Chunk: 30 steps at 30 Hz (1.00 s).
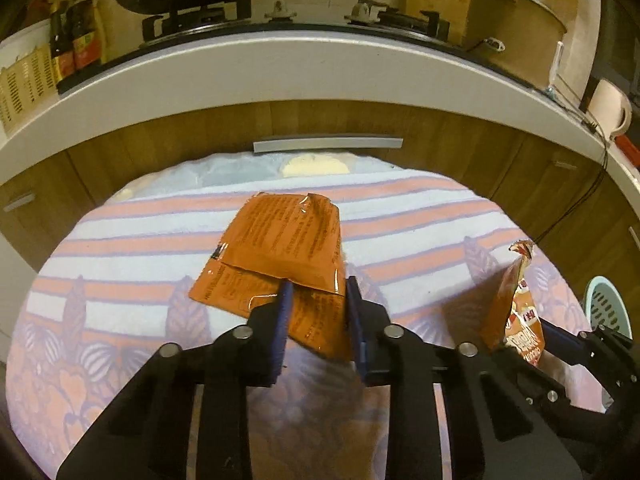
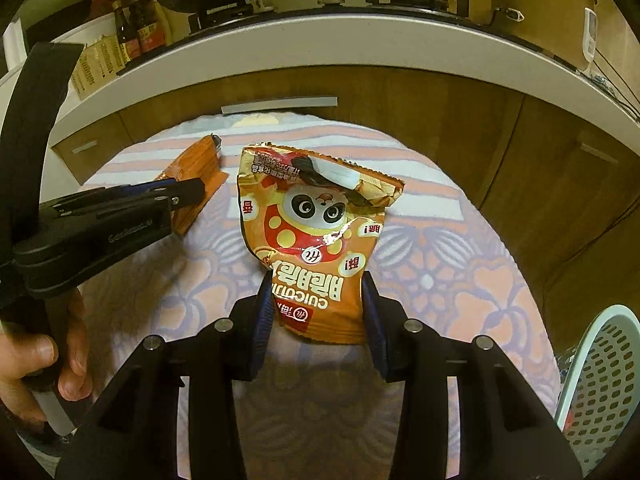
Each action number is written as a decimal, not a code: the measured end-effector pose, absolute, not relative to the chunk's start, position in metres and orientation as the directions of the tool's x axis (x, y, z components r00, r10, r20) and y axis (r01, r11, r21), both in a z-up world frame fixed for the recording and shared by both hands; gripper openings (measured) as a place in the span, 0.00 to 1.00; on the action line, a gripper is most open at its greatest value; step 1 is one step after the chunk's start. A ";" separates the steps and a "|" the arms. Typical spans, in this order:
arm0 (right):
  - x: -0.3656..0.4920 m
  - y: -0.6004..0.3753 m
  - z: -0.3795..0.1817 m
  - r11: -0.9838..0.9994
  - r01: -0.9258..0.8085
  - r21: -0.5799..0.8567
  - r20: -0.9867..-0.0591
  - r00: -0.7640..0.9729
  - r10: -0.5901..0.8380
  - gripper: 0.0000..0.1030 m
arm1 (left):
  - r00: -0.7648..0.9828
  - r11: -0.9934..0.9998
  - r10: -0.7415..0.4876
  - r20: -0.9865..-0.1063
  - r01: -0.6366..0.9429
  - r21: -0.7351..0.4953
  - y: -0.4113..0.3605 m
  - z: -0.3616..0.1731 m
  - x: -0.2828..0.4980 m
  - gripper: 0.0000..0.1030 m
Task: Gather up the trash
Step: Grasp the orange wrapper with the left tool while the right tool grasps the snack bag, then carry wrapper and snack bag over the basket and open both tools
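My left gripper point(image 1: 316, 286) is closed on the near edge of an orange foil packet point(image 1: 280, 240) with black print, folded, held just above the striped cloth. It also shows in the right wrist view point(image 2: 200, 168), with the left gripper point(image 2: 192, 190) on it. My right gripper point(image 2: 316, 284) is shut on the bottom of an orange panda snack bag point(image 2: 316, 216), torn open at the top, held upright. The same bag point(image 1: 516, 308) shows at the right of the left wrist view, gripped by the right gripper point(image 1: 532, 344).
A striped, flower-patterned cloth point(image 1: 120, 280) covers the table. A pale green perforated basket point(image 2: 600, 384) stands at the right, also in the left wrist view point(image 1: 608, 304). Behind are wooden cabinets point(image 1: 160, 148), a white counter, a wok, bottles and a pot.
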State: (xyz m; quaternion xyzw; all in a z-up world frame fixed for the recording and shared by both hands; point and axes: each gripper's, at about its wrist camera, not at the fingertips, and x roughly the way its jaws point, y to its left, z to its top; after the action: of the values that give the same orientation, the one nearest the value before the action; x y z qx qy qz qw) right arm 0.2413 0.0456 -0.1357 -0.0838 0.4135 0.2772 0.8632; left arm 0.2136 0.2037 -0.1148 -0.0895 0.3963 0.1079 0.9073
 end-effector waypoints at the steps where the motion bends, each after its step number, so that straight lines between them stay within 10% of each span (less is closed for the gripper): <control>1: 0.240 0.044 -0.134 0.832 -0.548 0.088 -0.754 0.509 0.415 0.37 | 0.672 0.961 0.114 -0.732 -0.261 -0.091 0.204 -0.113 0.211 0.19; 30: 0.215 -0.148 -0.057 0.950 -0.293 0.110 -0.644 0.707 0.293 0.37 | 0.780 0.960 -0.269 -0.566 0.172 -0.220 0.003 -0.032 0.180 0.06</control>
State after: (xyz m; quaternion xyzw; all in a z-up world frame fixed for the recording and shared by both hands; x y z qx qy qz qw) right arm 0.2149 -0.1481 -0.0571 -0.0002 0.3482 0.1588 0.9239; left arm 0.1797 0.0031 -0.0324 -0.0780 0.3105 -0.1174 0.9400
